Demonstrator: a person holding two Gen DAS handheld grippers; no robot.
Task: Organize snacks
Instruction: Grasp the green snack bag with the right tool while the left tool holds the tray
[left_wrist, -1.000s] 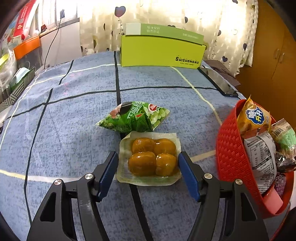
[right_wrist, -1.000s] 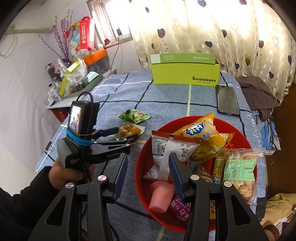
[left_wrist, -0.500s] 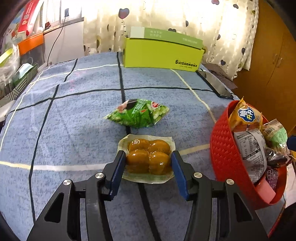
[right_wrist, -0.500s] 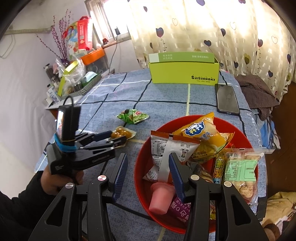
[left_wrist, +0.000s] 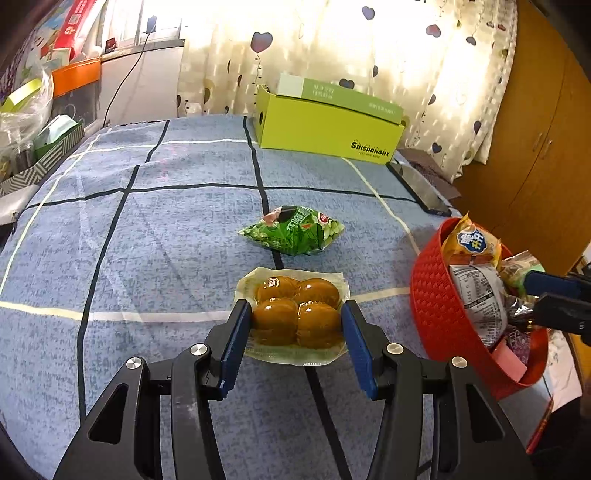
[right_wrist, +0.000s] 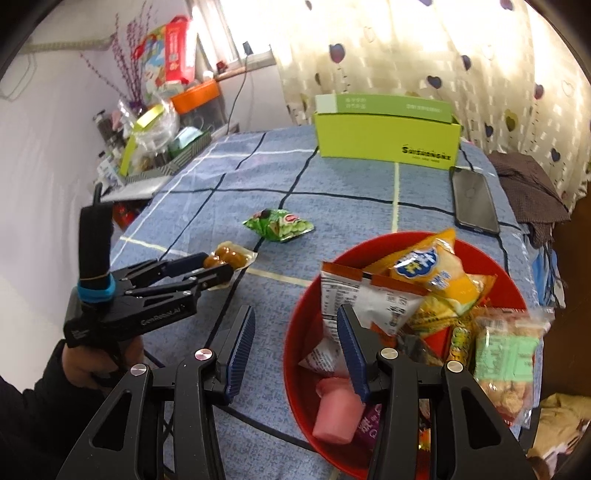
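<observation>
Left wrist view: left claw (left_wrist: 293, 325) pinched on clear vacuum pack of four brown eggs (left_wrist: 295, 312) on table (left_wrist: 147, 240). Right claw (right_wrist: 295, 347) open, empty. Next, likely: lift, carry right into red woven basket (left_wrist: 436, 306).

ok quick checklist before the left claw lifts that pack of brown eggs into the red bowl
1. Left claw astride the clear vacuum pack of four brown eggs: ok.
2. Blue pads firmly clamping the pack: cannot tell; they sit right at its sides.
3. Green crinkly snack bag outside the grip: ok, it lies beyond, apart.
4. Room in the round red woven plastic bowl: not ok, heaped with packets.
5. Right claw out of the drop path: not ok, it hovers open over the bowl's near rim.
</observation>
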